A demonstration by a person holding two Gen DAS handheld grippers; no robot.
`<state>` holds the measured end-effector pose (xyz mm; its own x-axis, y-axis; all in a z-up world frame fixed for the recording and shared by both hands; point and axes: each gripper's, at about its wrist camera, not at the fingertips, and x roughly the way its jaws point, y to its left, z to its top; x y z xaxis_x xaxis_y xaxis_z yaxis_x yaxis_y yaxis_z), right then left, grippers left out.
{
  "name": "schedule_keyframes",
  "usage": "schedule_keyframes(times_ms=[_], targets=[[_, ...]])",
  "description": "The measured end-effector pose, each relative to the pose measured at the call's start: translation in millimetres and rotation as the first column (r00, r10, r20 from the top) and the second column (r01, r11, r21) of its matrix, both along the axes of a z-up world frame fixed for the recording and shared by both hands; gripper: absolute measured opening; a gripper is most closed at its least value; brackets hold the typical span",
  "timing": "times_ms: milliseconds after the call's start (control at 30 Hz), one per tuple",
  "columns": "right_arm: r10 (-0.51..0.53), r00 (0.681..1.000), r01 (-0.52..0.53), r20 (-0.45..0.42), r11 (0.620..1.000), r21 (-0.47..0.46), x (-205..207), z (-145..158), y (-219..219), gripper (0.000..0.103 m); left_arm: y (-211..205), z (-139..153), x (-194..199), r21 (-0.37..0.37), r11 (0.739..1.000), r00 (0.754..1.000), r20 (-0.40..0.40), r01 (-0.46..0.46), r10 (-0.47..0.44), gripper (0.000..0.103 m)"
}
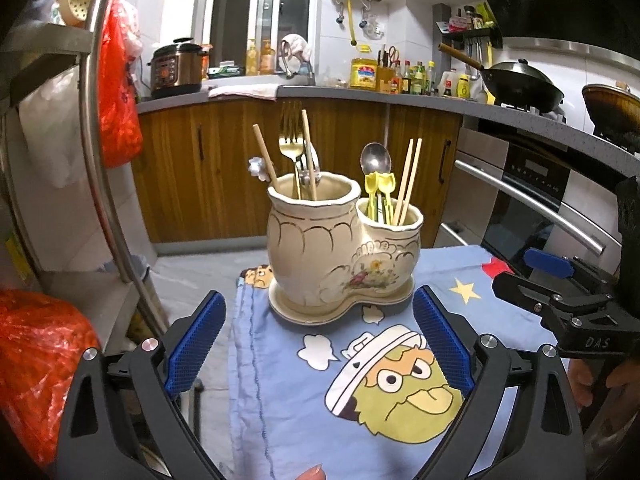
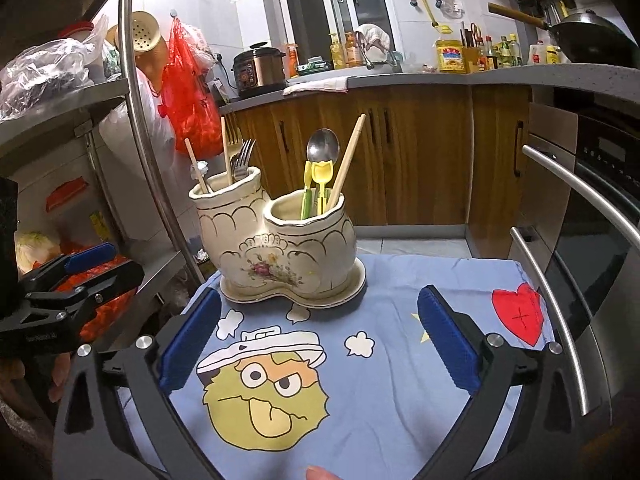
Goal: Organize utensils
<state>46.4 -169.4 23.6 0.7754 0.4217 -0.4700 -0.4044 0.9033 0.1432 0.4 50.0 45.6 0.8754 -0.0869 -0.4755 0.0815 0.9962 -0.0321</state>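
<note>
A cream ceramic double-pot utensil holder (image 1: 340,256) stands on its saucer on a blue cartoon cloth (image 1: 340,420); it also shows in the right wrist view (image 2: 280,252). The taller pot holds a gold fork (image 1: 290,140), chopsticks and other metal cutlery. The shorter pot holds a steel spoon (image 1: 376,158), yellow plastic utensils (image 1: 380,188) and chopsticks (image 1: 410,180). My left gripper (image 1: 320,320) is open and empty, just short of the holder. My right gripper (image 2: 320,316) is open and empty, also just short of it, and shows at the right in the left wrist view (image 1: 560,292).
A metal rack (image 2: 132,120) with bags stands left of the table. An oven with bar handles (image 2: 580,208) is on the right. Wooden cabinets and a cluttered counter (image 1: 360,92) lie behind. A red plastic bag (image 1: 36,360) hangs low on the left.
</note>
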Motion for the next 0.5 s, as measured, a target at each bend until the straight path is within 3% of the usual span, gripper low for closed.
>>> schedule_keyframes(times_ms=[500], targets=[[0.002, 1.0, -0.002, -0.009, 1.0, 0.007, 1.5, -0.4, 0.0, 0.097, 0.4, -0.2, 0.0, -0.001, 1.0, 1.0, -0.001, 0.001, -0.001, 0.095]])
